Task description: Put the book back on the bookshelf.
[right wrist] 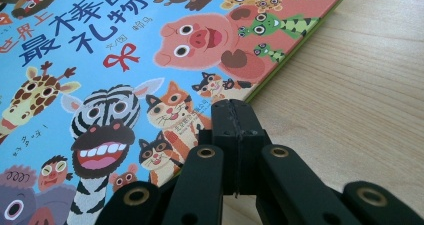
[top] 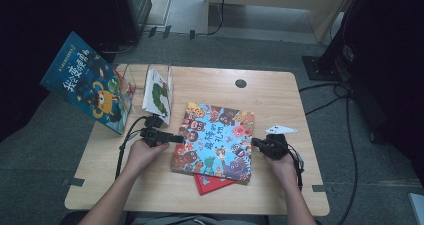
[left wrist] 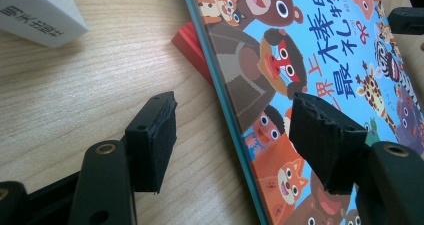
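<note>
2 forearms enter the high view from the near edge of the desk (top: pixel 280 92), each hand carrying 1 gripper aimed at the animal picture book (top: pixel 215 140) lying flat at the centre of the desk.

Left hand: the forearm runs up and slightly right from the near-left area. The hand wraps the body of the left gripper (top: pixel 176 138), which is held level and points right, toward the book's left edge. In the left gripper view, its jaws stand wide apart. 1 pad (left wrist: pixel 152 142) hangs over bare wood; the other pad (left wrist: pixel 322 135) hangs over the book cover. The book's teal left edge runs between them, and no pad presses on it.

Right hand: the forearm rises from the near-right area, and the hand holds the right gripper (top: pixel 256 143) low and pointing left at the book's right edge. In the right gripper view, its jaws are pressed fully together with nothing between them; the tips sit at the book's right edge, over the cover's margin. Contact with the cover cannot be confirmed.

A red book (top: pixel 207 183) lies beneath the animal picture book, projecting toward the near edge of the desk. 2 further books stand near the far-left corner: a blue book (top: pixel 87 82) leaning at the left edge and a white book (top: pixel 157 95) in a clear stand.
</note>
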The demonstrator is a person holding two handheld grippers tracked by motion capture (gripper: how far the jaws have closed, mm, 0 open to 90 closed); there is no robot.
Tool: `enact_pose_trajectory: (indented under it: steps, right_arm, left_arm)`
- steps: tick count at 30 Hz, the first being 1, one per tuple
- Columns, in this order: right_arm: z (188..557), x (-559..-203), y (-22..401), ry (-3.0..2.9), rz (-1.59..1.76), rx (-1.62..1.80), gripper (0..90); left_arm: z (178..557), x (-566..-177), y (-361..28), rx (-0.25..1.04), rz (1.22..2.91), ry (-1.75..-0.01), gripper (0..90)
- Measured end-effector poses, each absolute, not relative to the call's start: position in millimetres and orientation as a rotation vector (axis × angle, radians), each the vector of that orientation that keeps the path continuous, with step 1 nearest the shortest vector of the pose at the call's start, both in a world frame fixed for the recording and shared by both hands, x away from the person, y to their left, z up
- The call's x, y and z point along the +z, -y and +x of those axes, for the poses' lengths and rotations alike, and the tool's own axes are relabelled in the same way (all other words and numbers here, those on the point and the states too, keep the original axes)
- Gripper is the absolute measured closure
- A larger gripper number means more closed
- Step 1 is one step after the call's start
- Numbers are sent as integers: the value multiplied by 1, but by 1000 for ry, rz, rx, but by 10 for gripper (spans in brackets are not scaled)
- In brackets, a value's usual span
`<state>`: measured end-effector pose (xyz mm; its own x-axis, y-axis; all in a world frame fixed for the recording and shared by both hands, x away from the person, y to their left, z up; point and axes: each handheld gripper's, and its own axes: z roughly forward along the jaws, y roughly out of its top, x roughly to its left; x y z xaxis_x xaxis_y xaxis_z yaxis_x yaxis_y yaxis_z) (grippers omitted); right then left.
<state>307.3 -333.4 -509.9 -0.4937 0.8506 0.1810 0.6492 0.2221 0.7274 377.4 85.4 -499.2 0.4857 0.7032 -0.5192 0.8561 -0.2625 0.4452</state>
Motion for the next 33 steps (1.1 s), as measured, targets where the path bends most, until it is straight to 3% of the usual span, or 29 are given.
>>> enact_pose_trajectory:
  steps: [22, 29, 33]
  right_arm:
    - [314, -511, 325, -2271, 1383, 1166, 900]
    - [319, -513, 326, -2284, 1411, 1213, 900]
    - [322, -514, 323, -2307, 1408, 1179, 900]
  left_arm:
    - [377, -498, -76, -316, 2057, -1283, 382]
    - [376, -490, -76, -300, 2091, -1342, 484]
    - [373, -472, -84, -320, 2013, -1318, 522]
